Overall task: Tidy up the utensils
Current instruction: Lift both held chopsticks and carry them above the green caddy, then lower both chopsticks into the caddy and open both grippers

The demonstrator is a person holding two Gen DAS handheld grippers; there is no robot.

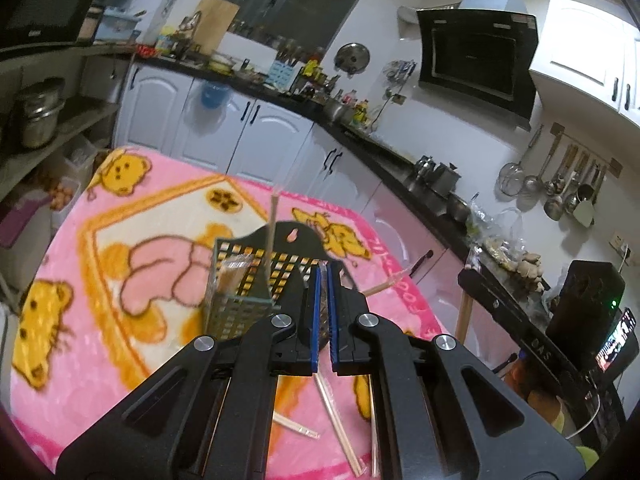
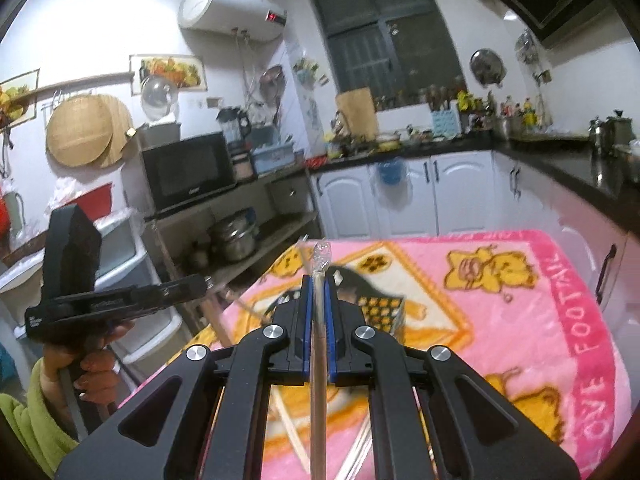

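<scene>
Both views are indoor, artificially lit, fairly bright w/ a cool cast; in the left wrist view the upper cabinet [image 1: 588,46] at top right is blown out to white; in the right wrist view glare washes the wall around the water heater [image 2: 232,10]; the window [image 2: 384,28] is dark, giving no daylight. Strong fisheye bend: counters and walls curve, corners go black. Pink blanket [image 2: 520,280] is soft & smeared, esp. at the far edge; background is slightly blurred; the near black gripper frames stay sharp, their bolts catching small highlights.
</scene>
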